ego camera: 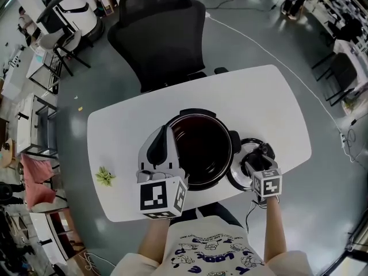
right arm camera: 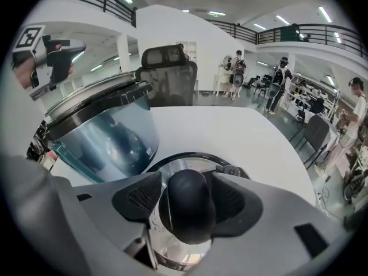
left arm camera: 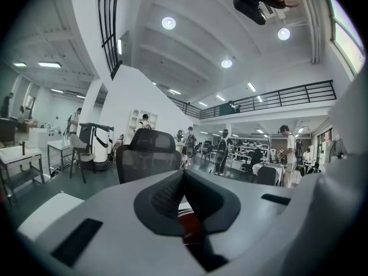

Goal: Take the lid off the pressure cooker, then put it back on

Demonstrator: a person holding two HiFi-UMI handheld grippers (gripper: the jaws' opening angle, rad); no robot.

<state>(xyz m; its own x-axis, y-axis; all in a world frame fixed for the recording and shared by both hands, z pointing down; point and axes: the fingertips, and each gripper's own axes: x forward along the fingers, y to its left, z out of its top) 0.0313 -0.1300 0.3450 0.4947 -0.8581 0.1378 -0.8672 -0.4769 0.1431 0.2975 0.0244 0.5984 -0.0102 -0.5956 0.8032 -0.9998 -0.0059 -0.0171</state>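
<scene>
Near table (ego camera: 259, 96) edge, lid (ego camera: 241, 153) lies beside cooker (ego camera: 198, 114).

Evenly bright, lit by round ceiling lamps (left arm camera: 168, 22) overhead — soft shadows only. Bent hard at the edges, black-cornered in both gripper views, blurred up close.

Clothing and hand-held rig
Cream T-shirt (ego camera: 210, 249), navy cartoon print; left gripper (ego camera: 166, 132) and right gripper (ego camera: 249, 162) grey, black ribbed pads (right arm camera: 138, 197), black-and-white marker cubes (ego camera: 163, 197).
</scene>
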